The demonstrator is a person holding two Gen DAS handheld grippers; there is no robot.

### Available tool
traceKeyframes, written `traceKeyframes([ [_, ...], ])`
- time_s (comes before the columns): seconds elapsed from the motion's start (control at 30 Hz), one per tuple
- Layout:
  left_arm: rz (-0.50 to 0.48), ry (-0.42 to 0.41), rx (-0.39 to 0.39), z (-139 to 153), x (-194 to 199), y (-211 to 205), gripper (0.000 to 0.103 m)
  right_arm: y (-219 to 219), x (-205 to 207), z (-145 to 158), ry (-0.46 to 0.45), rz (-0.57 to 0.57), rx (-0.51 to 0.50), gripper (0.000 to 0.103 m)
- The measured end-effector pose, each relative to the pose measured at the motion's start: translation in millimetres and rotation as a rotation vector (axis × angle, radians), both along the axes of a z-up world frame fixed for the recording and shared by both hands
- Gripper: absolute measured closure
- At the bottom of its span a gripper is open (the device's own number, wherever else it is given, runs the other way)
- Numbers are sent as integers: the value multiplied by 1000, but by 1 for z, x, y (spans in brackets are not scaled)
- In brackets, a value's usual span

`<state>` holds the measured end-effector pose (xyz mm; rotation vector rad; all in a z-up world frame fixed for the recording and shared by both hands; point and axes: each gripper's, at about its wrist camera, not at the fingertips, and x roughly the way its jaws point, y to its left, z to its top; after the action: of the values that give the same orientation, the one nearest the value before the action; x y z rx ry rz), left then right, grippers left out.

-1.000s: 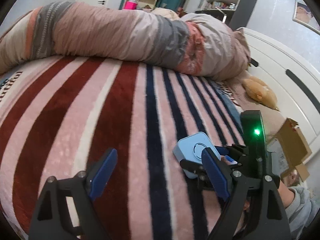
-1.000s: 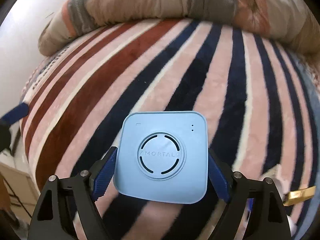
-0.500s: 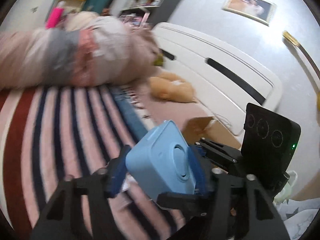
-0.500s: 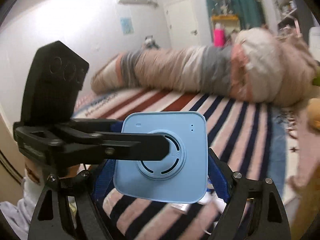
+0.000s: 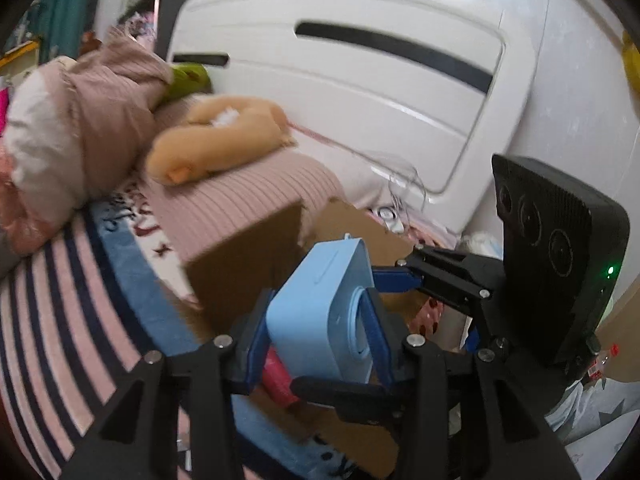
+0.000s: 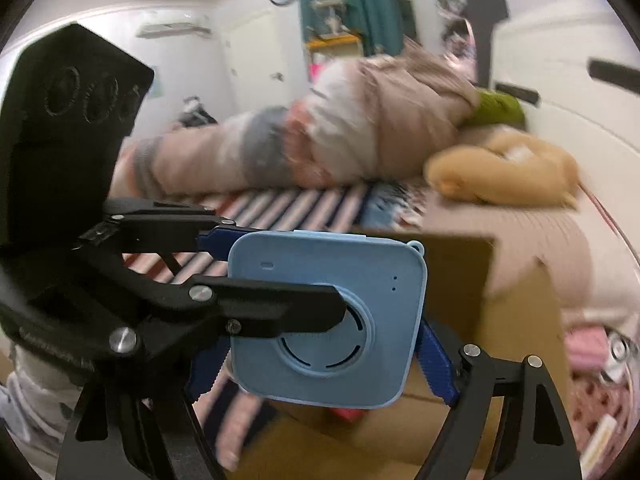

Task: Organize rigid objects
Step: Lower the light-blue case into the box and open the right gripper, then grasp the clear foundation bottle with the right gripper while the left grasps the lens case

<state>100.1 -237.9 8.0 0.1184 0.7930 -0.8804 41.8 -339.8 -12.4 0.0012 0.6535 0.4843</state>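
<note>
A light blue square device (image 5: 320,312) with a round grille hangs in the air above an open cardboard box (image 5: 248,264). My left gripper (image 5: 316,340) is shut on its front and back faces. My right gripper (image 6: 320,356) now stands wider than the device (image 6: 328,324), its blue pads clear of the sides. In the right wrist view the left gripper's black finger crosses the grille. A pink-red object (image 5: 278,376) lies in the box below the device.
The box (image 6: 516,312) sits at the bedside against the striped blanket (image 5: 60,320). A tan plush toy (image 5: 216,140) and rolled bedding (image 5: 68,128) lie on the bed by the white headboard (image 5: 360,72). Small items lie beside the box (image 6: 592,344).
Both grippers swung from the striped bed to over the cardboard box. The left gripper closed on the blue device, and the right gripper's fingers opened off it.
</note>
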Motion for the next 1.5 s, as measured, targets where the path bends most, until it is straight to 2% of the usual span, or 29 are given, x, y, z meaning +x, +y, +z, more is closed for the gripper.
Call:
traceKeyframes([
  [0.17, -28, 49, 43, -19, 5, -18, 63, -16, 12, -20, 59, -20, -61, 24],
  [0.3, -38, 55, 63, -25, 6, -23, 63, -23, 11, -24, 67, -35, -81, 24],
  [0.37, -39, 41, 76, -25, 7, -26, 57, -22, 7, -23, 61, -52, -99, 24],
  [0.4, -32, 31, 81, -25, 6, -25, 47, -22, 5, -23, 56, -55, -107, 24],
  [0.43, -23, 25, 76, -22, 6, -22, 42, -21, 4, -22, 53, -60, -125, 24],
  [0.47, -20, 24, 64, -20, 6, -19, 42, -19, 2, -21, 50, -63, -136, 24],
  [0.53, -4, 16, 31, -10, 4, -6, 40, -15, -3, -19, 45, -60, -154, 24],
  [0.6, 36, -30, 14, 3, -3, 14, 35, -9, -6, -14, 32, -62, -173, 24],
  [0.7, 92, -73, -16, 19, -12, 49, 33, 5, -10, -4, -12, -69, -199, 24],
  [0.83, 225, -132, -45, 34, -26, 112, 29, 32, -19, 15, -65, -19, -150, 24],
  [0.93, 348, -153, -36, 32, -34, 163, 29, 67, -23, 25, -75, 60, -112, 24],
  [1.07, 512, -148, -10, 10, -43, 231, 28, 122, -25, 21, -42, 190, -100, 25],
  [1.13, 572, -130, -1, -6, -46, 257, 28, 152, -25, 8, -3, 243, -119, 34],
  [1.2, 628, -101, 12, -29, -46, 281, 28, 176, -24, -10, 50, 283, -139, 38],
  [1.3, 673, -52, 43, -61, -40, 299, 28, 201, -17, -46, 153, 324, -149, 46],
  [1.4, 672, 11, 37, -91, -32, 307, 28, 212, -10, -84, 240, 324, -167, 52],
  [1.5, 676, 55, 25, -111, -26, 310, 28, 219, 7, -115, 335, 343, -127, 56],
])
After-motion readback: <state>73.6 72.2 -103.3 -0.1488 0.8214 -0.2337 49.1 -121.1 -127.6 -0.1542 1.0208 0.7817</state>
